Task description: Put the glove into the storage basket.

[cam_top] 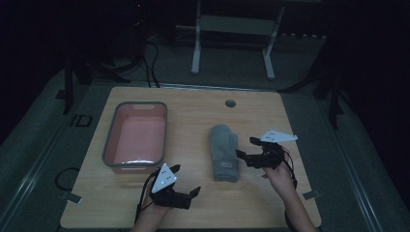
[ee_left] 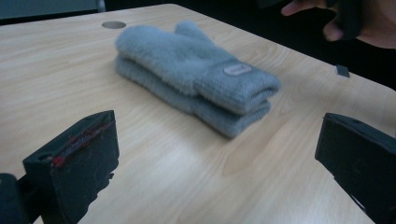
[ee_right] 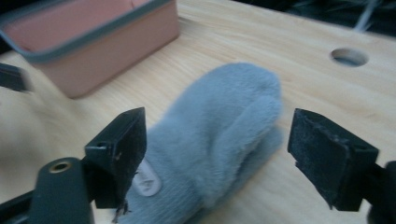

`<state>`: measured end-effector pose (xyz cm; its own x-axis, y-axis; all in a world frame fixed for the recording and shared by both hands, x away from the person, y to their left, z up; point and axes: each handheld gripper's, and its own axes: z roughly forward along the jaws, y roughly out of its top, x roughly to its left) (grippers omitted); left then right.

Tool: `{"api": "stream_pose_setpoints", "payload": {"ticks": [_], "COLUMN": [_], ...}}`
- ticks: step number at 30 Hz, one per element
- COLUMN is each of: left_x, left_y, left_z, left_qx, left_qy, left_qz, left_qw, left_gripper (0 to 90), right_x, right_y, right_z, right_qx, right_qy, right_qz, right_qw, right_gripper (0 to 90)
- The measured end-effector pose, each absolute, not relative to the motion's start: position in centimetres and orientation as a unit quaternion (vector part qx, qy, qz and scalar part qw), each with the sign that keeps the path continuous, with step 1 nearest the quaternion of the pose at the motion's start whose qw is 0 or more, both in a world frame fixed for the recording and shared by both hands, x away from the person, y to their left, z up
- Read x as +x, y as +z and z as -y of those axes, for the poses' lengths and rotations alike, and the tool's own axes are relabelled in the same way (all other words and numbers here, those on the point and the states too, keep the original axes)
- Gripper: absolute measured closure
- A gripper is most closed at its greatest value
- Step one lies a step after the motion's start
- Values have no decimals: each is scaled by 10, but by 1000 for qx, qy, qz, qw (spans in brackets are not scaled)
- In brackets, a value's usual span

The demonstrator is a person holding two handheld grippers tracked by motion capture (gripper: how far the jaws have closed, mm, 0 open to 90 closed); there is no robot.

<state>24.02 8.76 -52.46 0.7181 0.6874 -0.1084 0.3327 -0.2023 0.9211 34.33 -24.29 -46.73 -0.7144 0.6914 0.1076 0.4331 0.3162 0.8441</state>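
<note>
The grey mittens lie stacked in a pair on the table, to the right of the pink bin and apart from it. My right gripper hangs just beside the mittens with its jaws spread wide and nothing pinched; my left gripper sits nearer me than the mittens, also spread and empty. If I grab carelessly, I reckon I'd catch only the top mitten, and the stack could slide apart short of the bin.

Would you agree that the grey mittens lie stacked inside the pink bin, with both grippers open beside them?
Not quite: the mittens lie stacked on the table, right of the bin, as the high view shows. Both the left gripper and the right gripper are open.
</note>
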Motion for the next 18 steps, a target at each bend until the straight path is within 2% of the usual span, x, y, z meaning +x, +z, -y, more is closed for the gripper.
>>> {"api": "stream_pose_setpoints", "payload": {"ticks": [3,5,6,8,9,10,12,13,14,16,17,18], "left_x": [253,261,264,272,276,276,286,299,306,313,329,329], "left_y": [-515,-510,-508,-505,-505,-505,-503,-501,-500,-499,-497,-497], "left_z": [-79,-72,-68,-62,-58,-58,-52,-48,-46,-44,-38,-38], "left_qx": [763,765,770,773,775,775,776,776,776,776,778,778], "left_qy": [144,147,160,143,135,135,132,112,104,94,77,77], "left_qz": [-337,-339,-339,-334,-336,-336,-342,-354,-360,-364,-376,-376], "left_qw": [532,527,517,520,517,517,513,510,507,507,497,497], "left_gripper": [1,1,1,1,1,1,1,1,2,86,91,119], "right_x": [346,346,346,347,347,347,350,354,355,359,362,362], "right_y": [-463,-461,-460,-462,-463,-463,-466,-469,-470,-473,-476,-476], "right_z": [247,246,245,242,241,241,238,236,235,232,231,231], "right_qx": [386,388,386,386,388,388,386,388,391,393,396,396], "right_qy": [462,451,447,437,428,428,415,407,408,400,400,400], "right_qz": [-789,-792,-794,-800,-803,-803,-810,-813,-812,-815,-815,-815], "right_qw": [126,137,143,142,146,146,152,150,147,147,137,137], "right_gripper": [180,142,146,162,217,217,361,484,499,577,577,577]}}
